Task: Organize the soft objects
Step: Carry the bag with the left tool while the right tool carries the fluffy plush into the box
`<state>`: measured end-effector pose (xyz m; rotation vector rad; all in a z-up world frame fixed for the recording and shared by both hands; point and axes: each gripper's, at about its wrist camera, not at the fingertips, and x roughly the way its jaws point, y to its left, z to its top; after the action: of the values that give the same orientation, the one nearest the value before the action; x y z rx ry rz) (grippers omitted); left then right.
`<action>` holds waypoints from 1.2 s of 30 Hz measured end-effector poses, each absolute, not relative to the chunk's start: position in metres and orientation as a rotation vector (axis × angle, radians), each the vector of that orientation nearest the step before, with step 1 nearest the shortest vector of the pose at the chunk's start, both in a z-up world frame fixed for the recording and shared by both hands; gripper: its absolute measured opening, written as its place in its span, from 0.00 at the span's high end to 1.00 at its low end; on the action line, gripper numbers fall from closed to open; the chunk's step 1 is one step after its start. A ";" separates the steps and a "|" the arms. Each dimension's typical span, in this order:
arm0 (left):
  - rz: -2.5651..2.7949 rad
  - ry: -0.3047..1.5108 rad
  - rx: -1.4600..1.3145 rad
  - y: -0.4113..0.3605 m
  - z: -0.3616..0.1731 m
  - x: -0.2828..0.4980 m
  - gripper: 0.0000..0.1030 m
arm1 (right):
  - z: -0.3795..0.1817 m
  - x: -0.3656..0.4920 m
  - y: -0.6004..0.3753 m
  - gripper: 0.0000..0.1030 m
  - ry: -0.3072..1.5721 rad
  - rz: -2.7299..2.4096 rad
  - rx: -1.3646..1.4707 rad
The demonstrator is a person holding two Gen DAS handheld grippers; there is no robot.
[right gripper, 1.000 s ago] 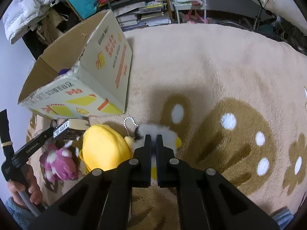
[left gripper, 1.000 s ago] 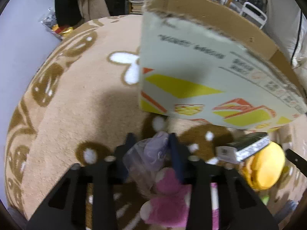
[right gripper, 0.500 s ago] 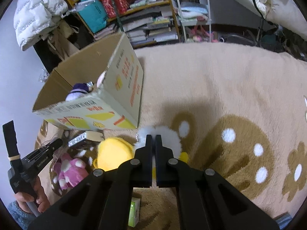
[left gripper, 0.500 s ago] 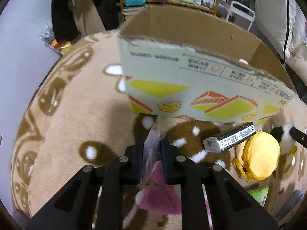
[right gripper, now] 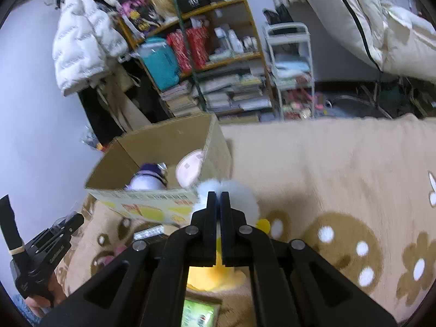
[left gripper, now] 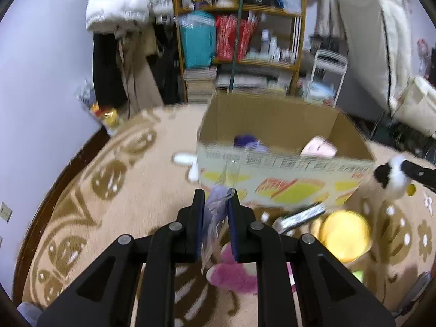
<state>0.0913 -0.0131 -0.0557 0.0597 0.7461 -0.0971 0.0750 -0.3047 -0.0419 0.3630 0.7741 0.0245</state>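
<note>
My left gripper (left gripper: 215, 196) is shut on a clear plastic bag with a lilac soft item (left gripper: 216, 212), held above the rug in front of the open cardboard box (left gripper: 283, 179). My right gripper (right gripper: 218, 194) is shut on a fluffy white and black toy (right gripper: 239, 193), lifted by the box's near right corner; the toy also shows in the left wrist view (left gripper: 392, 179). The box (right gripper: 152, 201) holds a purple and white plush (right gripper: 148, 177) and a pink item (right gripper: 189, 167). A pink plush (left gripper: 234, 275) and a yellow round pouch (left gripper: 344, 234) lie on the rug.
A silver-edged packet (left gripper: 302, 215) lies by the box front. A green pack (right gripper: 200, 313) lies near the yellow pouch (right gripper: 215, 272). The beige patterned rug (right gripper: 340, 179) stretches right. Shelves (right gripper: 207, 62), a white cart (right gripper: 290, 70) and bedding stand behind.
Both grippers rose with their loads. The left lifted the bagged item off the rug; the right carried the fluffy toy up to the box corner. The box inside now shows.
</note>
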 end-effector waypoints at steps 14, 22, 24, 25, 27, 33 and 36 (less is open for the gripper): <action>-0.124 0.474 0.108 -0.026 0.009 0.086 0.85 | 0.020 0.093 -0.285 0.97 0.546 0.110 0.301; -0.131 0.467 0.148 -0.039 0.013 0.121 0.85 | 0.026 0.116 -0.267 0.99 0.516 0.165 0.224; -0.127 0.487 0.156 -0.043 0.005 0.132 0.85 | 0.021 0.121 -0.264 0.99 0.529 0.176 0.204; -0.123 0.508 0.162 -0.046 0.001 0.139 0.85 | 0.017 0.124 -0.263 0.99 0.537 0.177 0.205; -0.122 0.530 0.154 -0.048 -0.008 0.146 0.84 | 0.008 0.128 -0.264 0.99 0.565 0.188 0.217; -0.147 0.594 0.146 -0.057 -0.027 0.166 0.84 | -0.015 0.137 -0.261 0.99 0.639 0.211 0.225; -0.161 0.610 0.127 -0.057 -0.032 0.168 0.84 | -0.024 0.139 -0.258 0.99 0.663 0.221 0.221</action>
<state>0.1684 -0.0574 -0.0321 0.1265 0.6100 -0.1612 0.1391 -0.2579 -0.0237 0.2209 0.6633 0.2209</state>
